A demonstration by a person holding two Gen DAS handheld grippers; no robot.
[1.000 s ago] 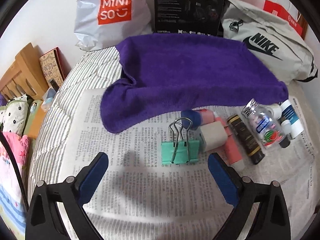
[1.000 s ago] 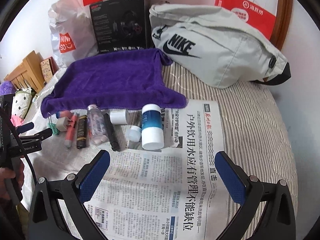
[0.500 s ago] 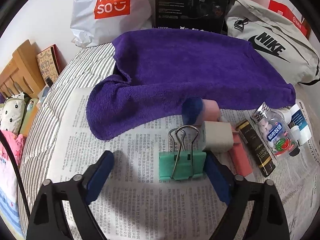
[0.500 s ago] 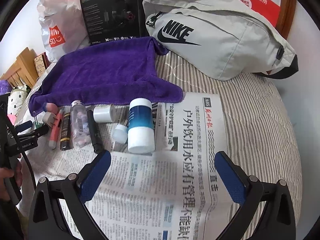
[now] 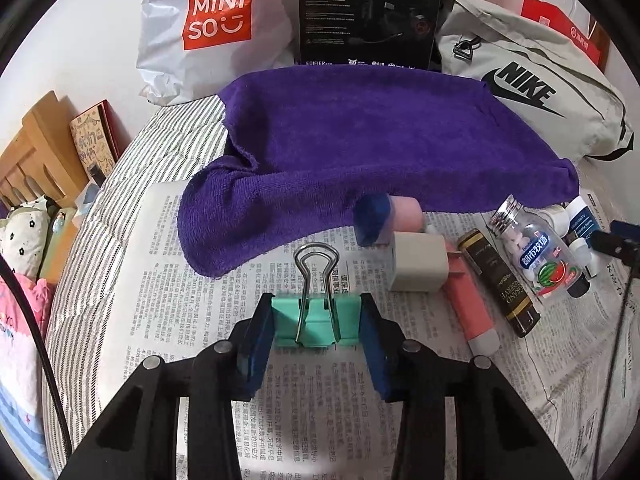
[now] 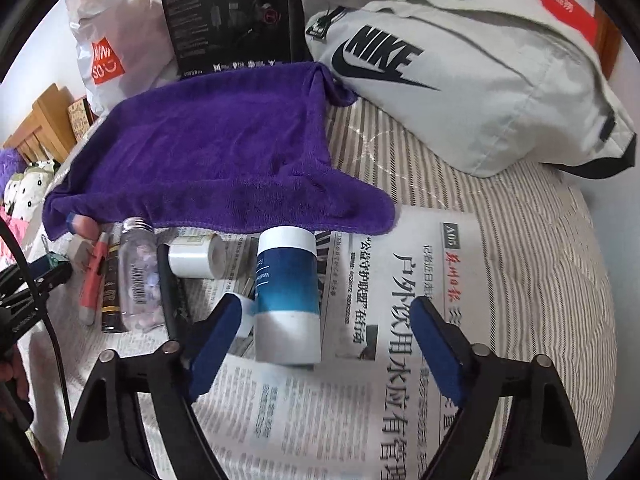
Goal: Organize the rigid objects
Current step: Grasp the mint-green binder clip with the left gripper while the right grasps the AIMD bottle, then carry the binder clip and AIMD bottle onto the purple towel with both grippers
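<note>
My left gripper [image 5: 316,322] is shut on a green binder clip [image 5: 316,322] that rests on the newspaper [image 5: 168,280]. Beside it lie a white charger plug [image 5: 418,266], a pink tube [image 5: 472,312], a black and gold tube [image 5: 500,280] and a clear candy bottle [image 5: 536,252]. My right gripper [image 6: 326,340] is open around the blue and white bottle [image 6: 288,288], which lies on its side between the fingers. A small white jar [image 6: 196,258] and a black pen [image 6: 168,280] lie left of the bottle.
A purple towel [image 5: 380,140] covers the bed behind the row of items. A grey Nike bag [image 6: 460,80], a black box [image 5: 368,12] and a white Miniso bag [image 5: 208,28] stand at the back. A wooden headboard [image 5: 28,160] is at the left.
My left gripper moved forward and closed on the binder clip. My right gripper moved forward and narrowed around the blue and white bottle.
</note>
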